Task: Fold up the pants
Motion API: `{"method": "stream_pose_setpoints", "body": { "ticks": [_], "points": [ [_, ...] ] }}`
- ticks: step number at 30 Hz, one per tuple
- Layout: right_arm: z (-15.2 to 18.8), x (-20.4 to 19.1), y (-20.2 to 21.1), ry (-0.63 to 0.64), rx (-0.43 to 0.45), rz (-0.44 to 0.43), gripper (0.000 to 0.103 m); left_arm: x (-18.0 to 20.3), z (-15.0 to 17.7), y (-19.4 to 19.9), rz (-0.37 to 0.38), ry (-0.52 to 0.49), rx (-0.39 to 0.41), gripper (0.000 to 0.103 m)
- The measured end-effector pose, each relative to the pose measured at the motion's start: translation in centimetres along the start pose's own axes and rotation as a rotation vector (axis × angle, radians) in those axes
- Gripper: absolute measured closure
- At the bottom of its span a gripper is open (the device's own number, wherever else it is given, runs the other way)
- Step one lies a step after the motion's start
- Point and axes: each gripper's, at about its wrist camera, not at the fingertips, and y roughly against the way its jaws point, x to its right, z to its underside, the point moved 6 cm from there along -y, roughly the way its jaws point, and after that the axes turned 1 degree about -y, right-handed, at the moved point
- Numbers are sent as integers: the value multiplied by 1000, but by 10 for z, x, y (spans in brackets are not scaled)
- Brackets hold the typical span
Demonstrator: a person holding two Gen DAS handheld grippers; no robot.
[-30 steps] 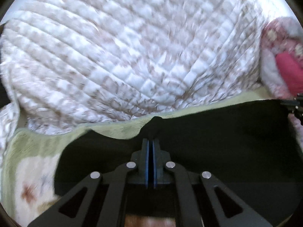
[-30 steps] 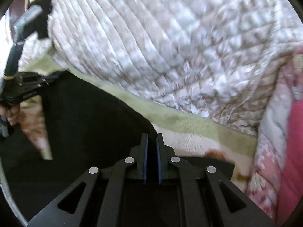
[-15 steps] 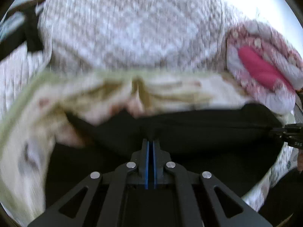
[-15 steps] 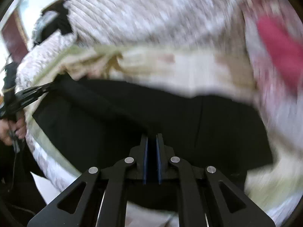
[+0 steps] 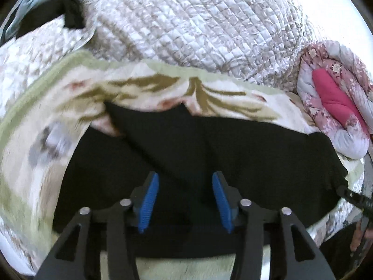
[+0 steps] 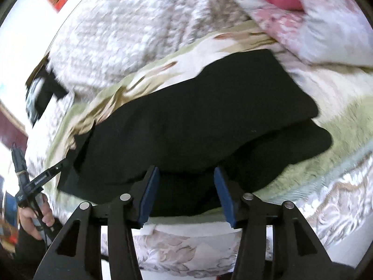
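- the black pants lie folded over themselves on a pale floral blanket with a green border, spread across a bed.
- in the right wrist view the pants show two layers: an upper layer folded over a lower one that sticks out at the right and along the near edge.
- the left gripper hangs over the near part of the pants; its jaws are opening, the blue pads stand apart, and the black cloth lies under the gap with neither pad pressing on it.
- the right gripper hangs over the near edge of the pants, jaws opening too, its blue pads apart; the cloth lies below and between them, not pinched.
- in the right wrist view the left gripper shows at the left edge, its tip at the pants' left corner, with a hand around its handle.
- in the left wrist view the right gripper's tip enters at the right edge, beside the pants' right corner.
- behind the blanket a quilted white and beige cover rises in a mound.
- a rolled pink floral quilt with a bright pink lining lies at the right, just beside the pants' far right end.
- a dark object sits at the far left; i cannot tell what it is.
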Motion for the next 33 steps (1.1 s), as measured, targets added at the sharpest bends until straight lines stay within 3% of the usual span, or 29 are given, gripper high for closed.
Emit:
{"method": "stream_pose_setpoints", "body": {
  "ticks": [8,10,11,12,13,15,20,23,28,30,33],
  "points": [
    [-24,27,2,-168,65,2,53,19,-27,-79,-118,-132,-91,51],
    [-31,27,6,-172,103,12,53,20,-29,-82,-158,-174,-59,53],
    [-33,28,9,-175,119,16,53,20,-30,-82,-172,-183,-48,59],
    [-35,29,10,-182,137,16,53,16,-31,-80,-188,-175,-34,79],
    [-36,30,11,-187,143,15,53,12,-31,-78,-196,-164,-27,93],
    [-38,33,9,-206,148,14,53,-1,-29,-65,-178,-95,-5,98],
    [-38,34,9,-199,162,17,53,-44,-7,-13,-186,126,97,98],
    [-38,34,9,-196,162,20,53,-67,13,1,-143,244,88,97],
    [-38,32,13,-194,178,24,53,-87,24,-10,-60,366,40,90],
    [-38,32,19,-197,202,31,53,-95,25,-14,-60,410,29,82],
    [-41,29,28,-190,241,34,53,-104,30,-14,-50,456,28,81]
  ]
}}
